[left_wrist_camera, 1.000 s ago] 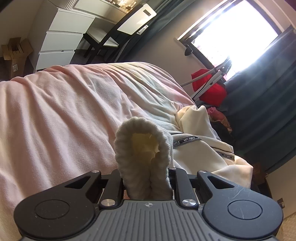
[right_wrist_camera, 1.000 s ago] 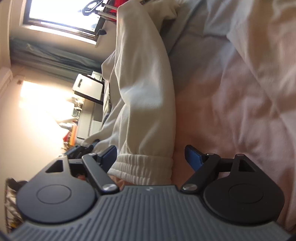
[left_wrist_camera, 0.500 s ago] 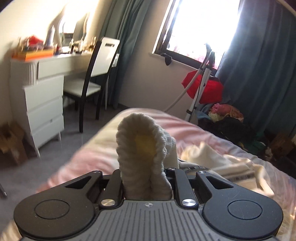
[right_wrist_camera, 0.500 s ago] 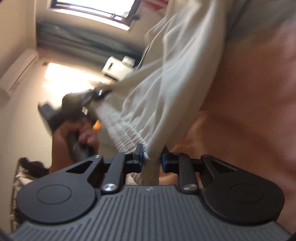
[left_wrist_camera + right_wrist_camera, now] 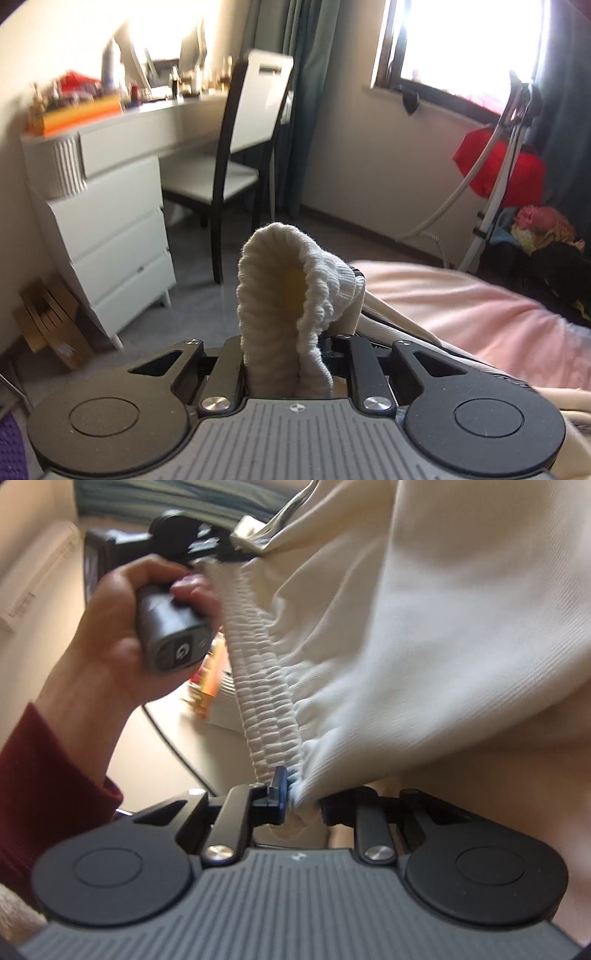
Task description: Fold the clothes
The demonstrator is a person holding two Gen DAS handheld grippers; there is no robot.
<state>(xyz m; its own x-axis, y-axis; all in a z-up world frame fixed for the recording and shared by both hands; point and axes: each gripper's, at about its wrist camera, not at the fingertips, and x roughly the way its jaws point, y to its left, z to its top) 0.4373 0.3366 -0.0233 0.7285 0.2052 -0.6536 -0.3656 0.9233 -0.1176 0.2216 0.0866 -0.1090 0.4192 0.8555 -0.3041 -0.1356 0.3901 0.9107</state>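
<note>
A cream garment with a ribbed elastic band (image 5: 269,701) hangs stretched between both grippers. My left gripper (image 5: 288,354) is shut on one end of the band, whose bunched ribbed fabric (image 5: 280,288) sticks up between the fingers. My right gripper (image 5: 299,805) is shut on the other end of the band. In the right wrist view the left gripper (image 5: 207,550) shows at top left, held by a hand (image 5: 122,627), with the cream cloth (image 5: 424,627) draping to the right.
A pink bed cover (image 5: 480,314) lies at right. A white drawer unit (image 5: 110,236) and desk stand at left, a chair (image 5: 251,147) behind. A red item (image 5: 509,170), a stand and piled clothes (image 5: 543,229) sit under the window.
The right gripper closed on the band's end. Both grippers rose from the bed, lifting the garment. The left view swung from the bed to the room.
</note>
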